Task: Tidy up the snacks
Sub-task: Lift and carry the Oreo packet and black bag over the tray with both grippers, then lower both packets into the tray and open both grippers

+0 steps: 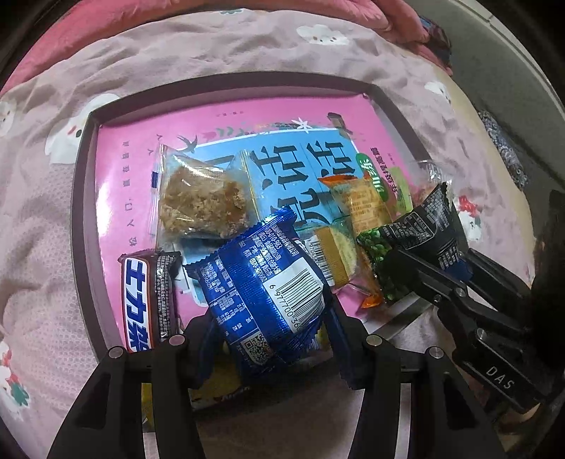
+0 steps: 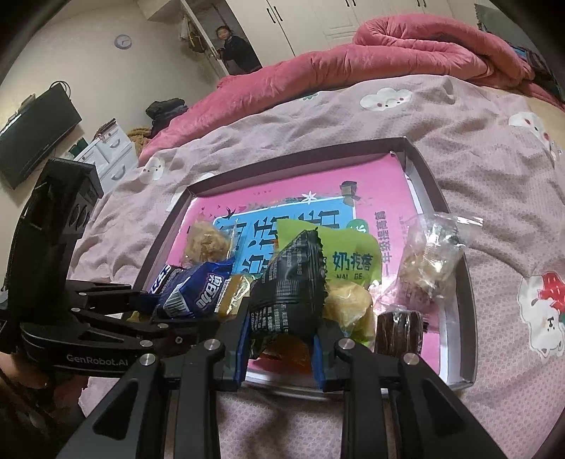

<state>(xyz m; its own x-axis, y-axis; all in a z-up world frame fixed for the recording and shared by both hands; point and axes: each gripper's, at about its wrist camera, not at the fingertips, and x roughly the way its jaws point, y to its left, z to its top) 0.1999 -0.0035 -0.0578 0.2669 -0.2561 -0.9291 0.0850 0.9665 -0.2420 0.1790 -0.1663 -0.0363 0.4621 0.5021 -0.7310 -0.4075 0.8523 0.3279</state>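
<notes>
Two tools | left tool point(image 1: 272, 339) clamps blue packet point(image 1: 261, 282) | right tool point(image 2: 279, 349) clamps black packet point(image 2: 289, 293)

A bed fills the scene, spread with a mauve sheet point(image 2: 353, 116) printed with little white clouds. Along its far side lies a rumpled pink quilt point(image 2: 406, 46), bunched high at the right. Beyond it, white wardrobes point(image 2: 317, 17) with dark handles line the back wall. A doorway point(image 2: 233, 46) opens at the back, and someone stands in it, looking this way. On the cream wall to the left hangs a round clock point(image 2: 123, 41), and lower down a dark flat TV point(image 2: 35, 134). Below that sits a white drawer unit point(image 2: 109, 151). Dark clothes point(image 2: 166, 107) are heaped by the quilt's end. The light is soft and even.
</notes>
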